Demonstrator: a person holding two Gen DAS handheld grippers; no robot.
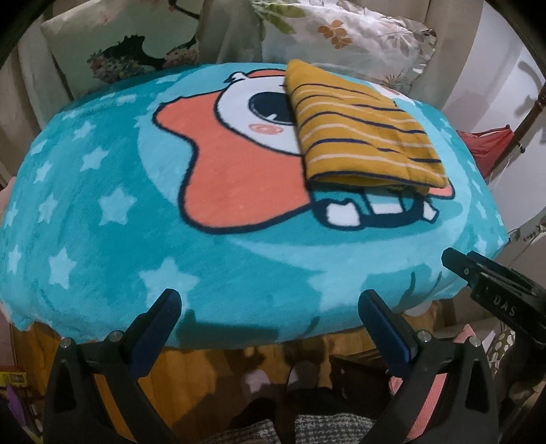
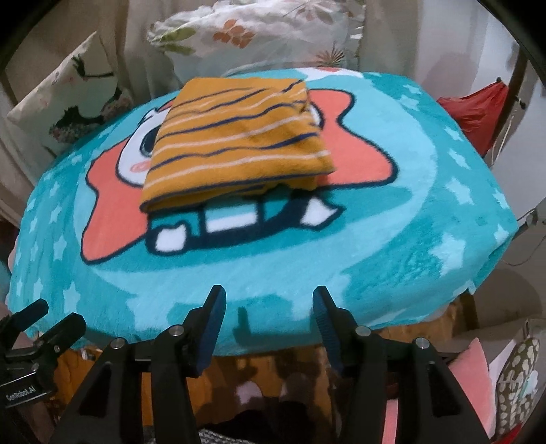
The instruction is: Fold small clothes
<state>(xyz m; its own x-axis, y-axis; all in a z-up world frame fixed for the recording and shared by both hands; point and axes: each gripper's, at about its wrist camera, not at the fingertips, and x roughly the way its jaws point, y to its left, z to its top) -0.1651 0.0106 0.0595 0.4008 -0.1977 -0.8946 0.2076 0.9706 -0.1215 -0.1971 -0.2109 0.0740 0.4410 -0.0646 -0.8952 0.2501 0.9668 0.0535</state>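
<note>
A mustard-yellow garment with navy and white stripes (image 1: 361, 133) (image 2: 239, 140) lies folded into a thick rectangle on a teal cartoon blanket (image 1: 102, 222) (image 2: 426, 205) that covers a small table. My left gripper (image 1: 269, 300) hangs open over the blanket's near edge, well short of the garment, with nothing between its blue pads. My right gripper (image 2: 268, 297) is also open and empty at the near edge. Each gripper shows in the other's view: the right one (image 1: 491, 287) at the right edge, the left one (image 2: 37, 324) at the lower left.
Floral cushions (image 1: 112, 44) (image 2: 259, 30) lean behind the table. A red cloth (image 2: 477, 112) hangs at the right by a dark pole. Below the near edge are an orange-brown table side (image 1: 191, 369), a pink item (image 2: 477, 372) and a patterned cushion (image 2: 518, 379).
</note>
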